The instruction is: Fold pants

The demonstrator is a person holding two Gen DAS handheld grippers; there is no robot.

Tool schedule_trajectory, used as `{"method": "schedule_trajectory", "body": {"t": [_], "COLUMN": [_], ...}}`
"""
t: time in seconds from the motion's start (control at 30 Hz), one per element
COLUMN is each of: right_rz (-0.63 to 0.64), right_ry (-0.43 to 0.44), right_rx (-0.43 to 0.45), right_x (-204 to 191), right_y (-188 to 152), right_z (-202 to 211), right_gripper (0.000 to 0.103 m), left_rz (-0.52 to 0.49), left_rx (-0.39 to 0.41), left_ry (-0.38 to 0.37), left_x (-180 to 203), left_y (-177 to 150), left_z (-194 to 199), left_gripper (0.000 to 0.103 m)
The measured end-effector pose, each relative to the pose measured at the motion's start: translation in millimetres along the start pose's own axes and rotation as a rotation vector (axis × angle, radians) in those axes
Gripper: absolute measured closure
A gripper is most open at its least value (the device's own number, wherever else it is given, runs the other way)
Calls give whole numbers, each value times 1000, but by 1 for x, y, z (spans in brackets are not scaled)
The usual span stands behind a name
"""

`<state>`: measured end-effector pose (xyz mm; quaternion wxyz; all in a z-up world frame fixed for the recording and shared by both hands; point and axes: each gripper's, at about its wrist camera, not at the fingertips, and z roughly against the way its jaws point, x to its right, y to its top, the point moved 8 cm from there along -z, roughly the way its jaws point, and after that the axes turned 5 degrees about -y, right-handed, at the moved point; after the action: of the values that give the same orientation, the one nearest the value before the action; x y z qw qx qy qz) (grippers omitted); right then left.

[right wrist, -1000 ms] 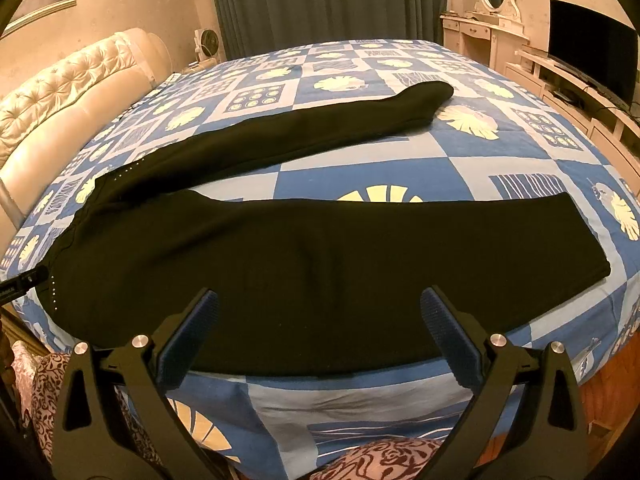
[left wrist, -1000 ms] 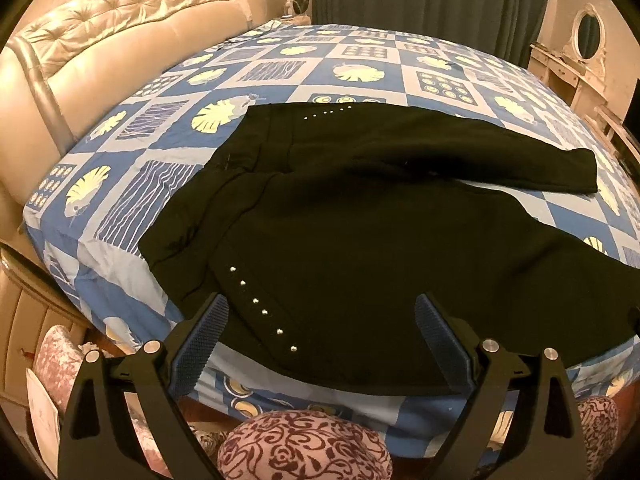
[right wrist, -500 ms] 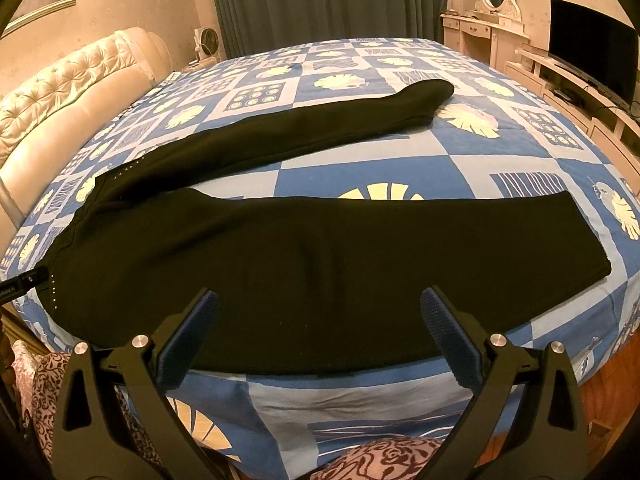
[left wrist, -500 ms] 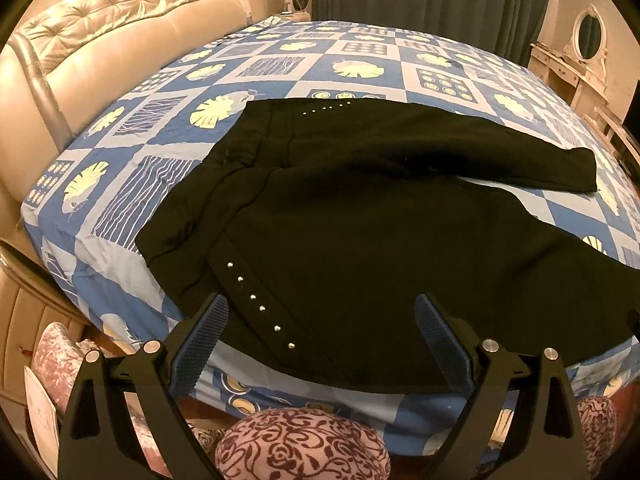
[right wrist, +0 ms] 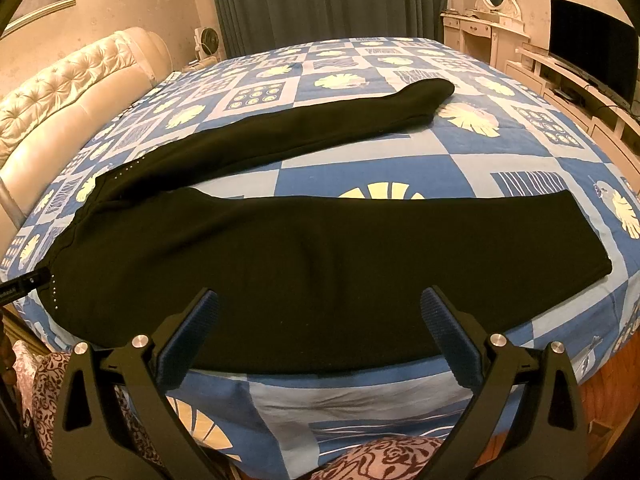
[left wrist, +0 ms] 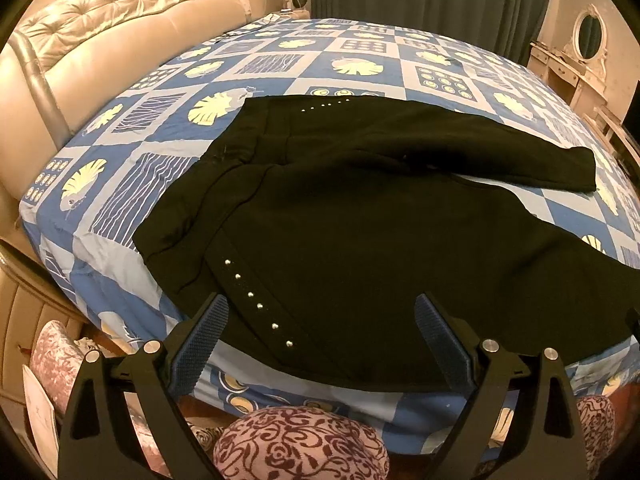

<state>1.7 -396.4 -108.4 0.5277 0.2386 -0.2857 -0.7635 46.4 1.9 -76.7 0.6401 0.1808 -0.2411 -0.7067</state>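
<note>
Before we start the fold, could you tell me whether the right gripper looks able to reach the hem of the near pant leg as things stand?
Probably yes: the right gripper is open, and the near leg's hem lies flat on the bedspread with nothing on it.

The light is warm, yellow and a bit dim. Both pictures are sharp, bend round at the edges, with dark corners.

Black tongs [left wrist: 321,332] with blue ribbed pads [left wrist: 199,344] and silver screws.
</note>
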Motion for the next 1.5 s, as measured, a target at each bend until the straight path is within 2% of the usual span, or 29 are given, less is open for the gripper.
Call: {"method": "schedule_trajectory", "body": {"t": [0.53, 1.1, 1.2, 1.3, 1.4, 1.43, 1.5], "right_rz": [0, 10, 36, 70, 120, 142, 161], "right_ry": [0, 20, 31, 79, 146, 168, 205], "right_rx": [-1, -26, -32, -55, -77, -82, -100], "right_x": [0, -6, -9, -20, -36, -42, -53], "right_y": [0, -7, -7, -7, -6, -4, 1], "right_z": [0, -1, 1, 3, 6, 5, 1], "right_gripper": [2, 2, 2, 2, 2, 2, 2], "left_rz": [-16, -42, -54, -37, -5, 2, 32], "left_rx": [-7, -31, -29, -44, -62, -53, -20], "left_ry": [-3, -49, -91, -151, -265, -284, -273], "left_x": [4, 15, 17, 12, -2, -10, -42], "left_y": [-3, -4, 0, 11, 35, 45, 79], "left_z": [-2, -3, 1, 4, 6, 6, -3], "left_gripper": [10, 9, 9, 9, 10, 10, 10]}}
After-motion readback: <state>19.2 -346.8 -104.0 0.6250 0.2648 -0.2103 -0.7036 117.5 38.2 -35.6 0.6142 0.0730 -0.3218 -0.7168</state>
